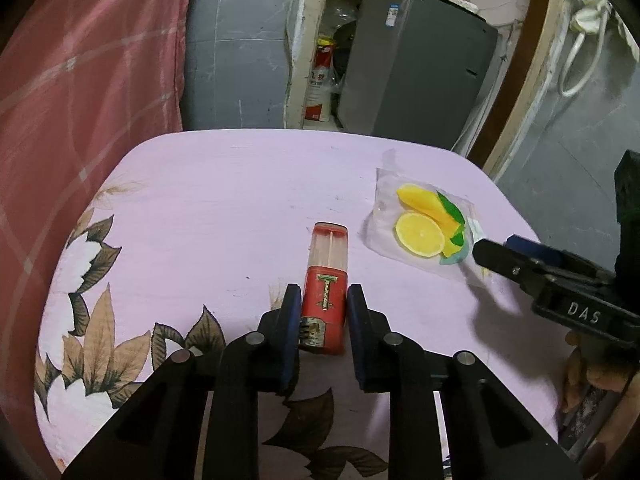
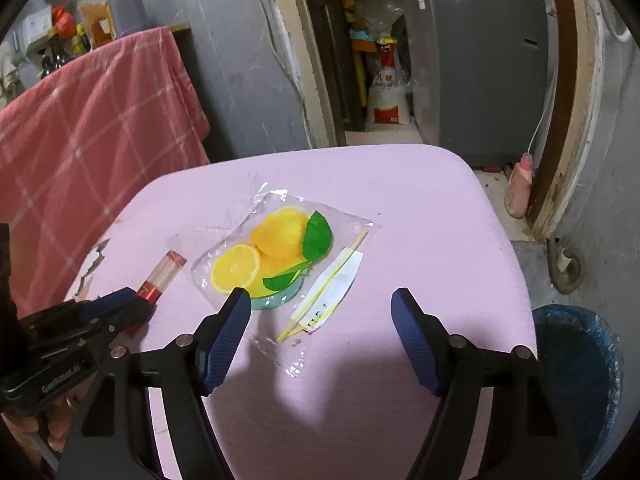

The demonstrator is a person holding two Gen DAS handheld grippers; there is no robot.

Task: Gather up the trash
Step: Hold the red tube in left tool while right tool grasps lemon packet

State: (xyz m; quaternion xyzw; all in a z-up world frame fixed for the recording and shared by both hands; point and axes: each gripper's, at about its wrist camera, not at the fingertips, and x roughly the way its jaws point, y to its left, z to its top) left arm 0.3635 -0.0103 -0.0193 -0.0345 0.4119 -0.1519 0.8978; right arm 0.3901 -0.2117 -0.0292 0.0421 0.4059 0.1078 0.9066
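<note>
A red box with a clear end (image 1: 326,288) lies on the pink flowered tablecloth (image 1: 224,208). My left gripper (image 1: 324,300) has its jaws on both sides of the box, closed against its red body. The box also shows in the right wrist view (image 2: 162,274), with the left gripper (image 2: 120,304) around it. A clear plastic wrapper printed with lemon slices and green leaves (image 2: 276,252) lies mid-table; it also shows in the left wrist view (image 1: 428,224). My right gripper (image 2: 320,304) is open and empty, hovering just in front of the wrapper's near edge.
A blue-lined trash bin (image 2: 576,376) stands on the floor right of the table. A pink checked cloth (image 2: 92,128) hangs at the left. A grey appliance (image 2: 476,60) and a white sack (image 2: 386,92) stand behind. A pink bottle (image 2: 520,184) sits by the door frame.
</note>
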